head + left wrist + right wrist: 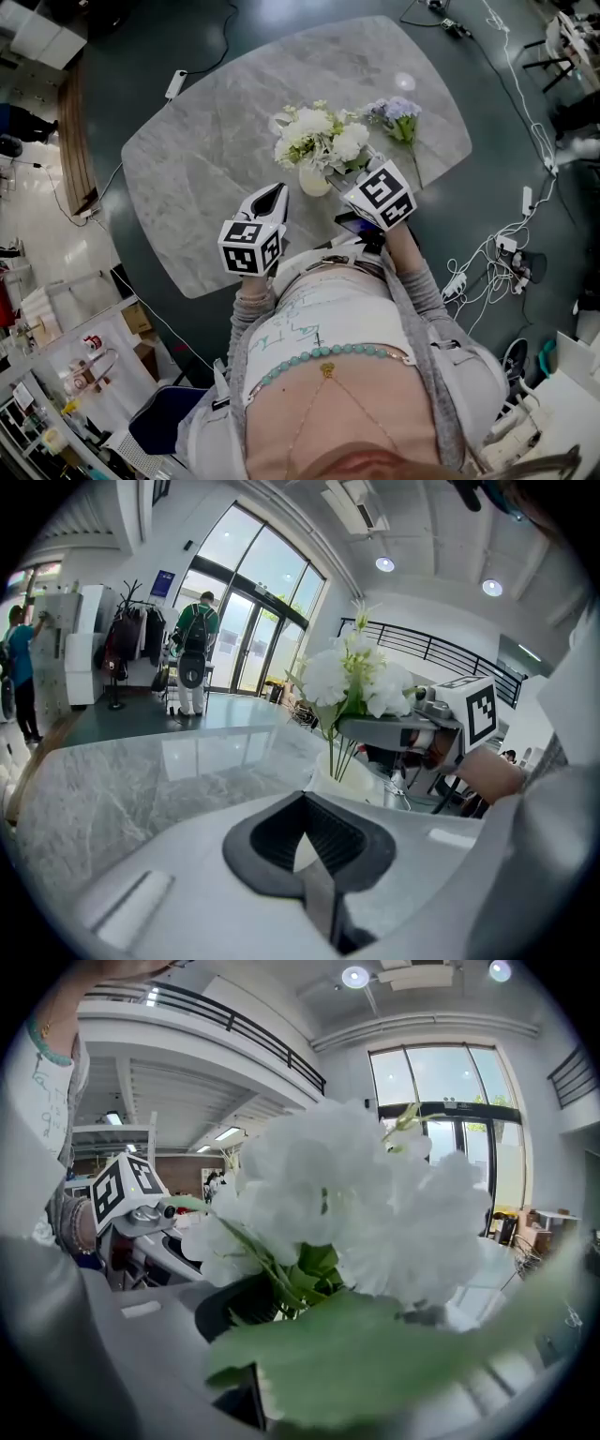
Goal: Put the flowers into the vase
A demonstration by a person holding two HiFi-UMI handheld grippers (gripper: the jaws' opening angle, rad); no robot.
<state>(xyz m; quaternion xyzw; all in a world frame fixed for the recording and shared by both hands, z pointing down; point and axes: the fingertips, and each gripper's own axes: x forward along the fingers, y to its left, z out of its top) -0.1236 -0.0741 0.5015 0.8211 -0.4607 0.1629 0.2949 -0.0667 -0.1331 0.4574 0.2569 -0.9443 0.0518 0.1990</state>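
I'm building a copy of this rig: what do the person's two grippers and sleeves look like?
The left gripper and right gripper match: white moulded shells with dark ribbed pads lining the jaws, each carrying a white cube printed with black square markers. No cables show. Both arms wear grey sleeves.

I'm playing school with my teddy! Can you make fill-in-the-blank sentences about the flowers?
The bouquet in the vase is ___.
The loose flowers on the table are ___.
The ___ tongs grip the bouquet's stems.
Missing words: white; purple; right.
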